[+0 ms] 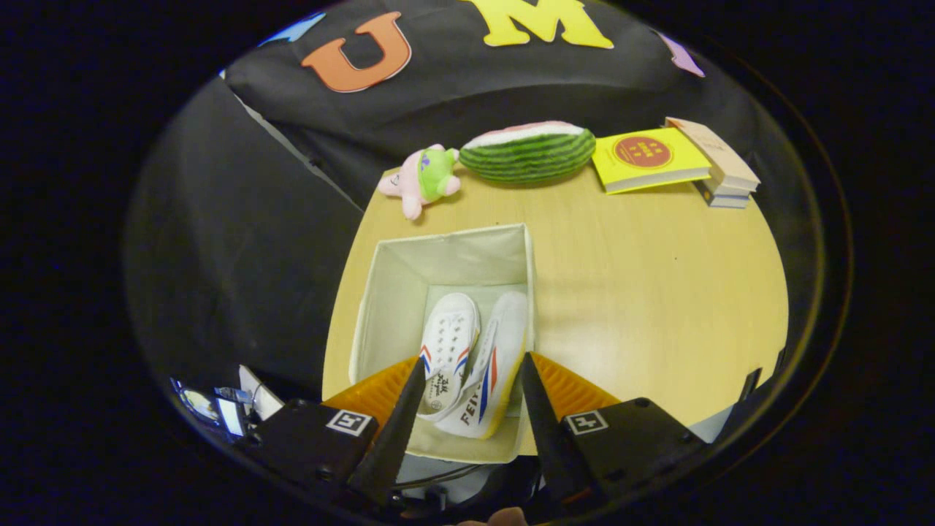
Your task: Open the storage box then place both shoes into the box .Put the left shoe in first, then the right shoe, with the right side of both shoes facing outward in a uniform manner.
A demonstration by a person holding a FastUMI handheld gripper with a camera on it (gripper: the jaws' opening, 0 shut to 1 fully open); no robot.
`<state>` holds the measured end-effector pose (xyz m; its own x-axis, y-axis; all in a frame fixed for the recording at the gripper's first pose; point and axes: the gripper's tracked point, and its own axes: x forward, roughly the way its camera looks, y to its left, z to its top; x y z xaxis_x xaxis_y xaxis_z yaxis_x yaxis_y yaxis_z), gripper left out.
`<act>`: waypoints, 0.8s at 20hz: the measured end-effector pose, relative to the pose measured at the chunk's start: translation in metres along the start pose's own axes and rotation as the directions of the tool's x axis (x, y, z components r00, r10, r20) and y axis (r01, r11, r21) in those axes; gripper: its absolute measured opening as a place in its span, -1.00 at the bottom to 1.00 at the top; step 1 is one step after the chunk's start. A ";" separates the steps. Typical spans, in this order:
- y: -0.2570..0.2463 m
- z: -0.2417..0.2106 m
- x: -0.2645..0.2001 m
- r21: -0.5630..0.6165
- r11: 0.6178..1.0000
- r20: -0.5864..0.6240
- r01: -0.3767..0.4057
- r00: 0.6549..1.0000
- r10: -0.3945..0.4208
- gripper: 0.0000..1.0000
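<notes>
White cloth makes up the storage box, which sits open near the left edge of the desk, its near wall close to the desk's front edge. We hold the gripper above that near wall. Its fingers are spread apart and press on nothing, and both shoes show between them.

Going left to right inside the box, the left shoe lies with its sole up. The right shoe leans on its side next to it, touching it, against the box's right wall. Both shoes run long-ways from the near wall toward the far wall. We think the toes point to the far wall, but the heels are partly hidden, so we are not sure. Shoes fit best lined up along the box like this, so we guess that is why they lie that way.

Along the far edge of the desk we see a pink plush toy, then a watermelon toy, then a yellow book, then a small stack of books at the far right corner.
</notes>
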<state>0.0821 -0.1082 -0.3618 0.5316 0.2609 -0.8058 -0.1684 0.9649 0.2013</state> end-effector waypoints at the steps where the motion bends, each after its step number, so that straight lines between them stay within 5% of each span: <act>1: -0.002 0.006 -0.007 -0.011 1.000 0.038 0.010 0.999 -0.009 0.64; 5: -0.011 0.031 -0.045 -0.029 0.999 0.210 0.041 0.977 -0.034 0.64; 9: -0.027 0.053 -0.093 -0.060 0.993 0.390 0.097 0.919 -0.066 0.66; 14: -0.052 0.070 -0.155 -0.081 0.972 0.608 0.222 0.783 -0.128 0.70; 16: -0.057 0.072 -0.181 -0.068 0.966 0.674 0.249 0.726 -0.140 0.98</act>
<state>0.0548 -0.2082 -0.1875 0.9686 0.0739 -0.2375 -0.0867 0.9953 -0.0439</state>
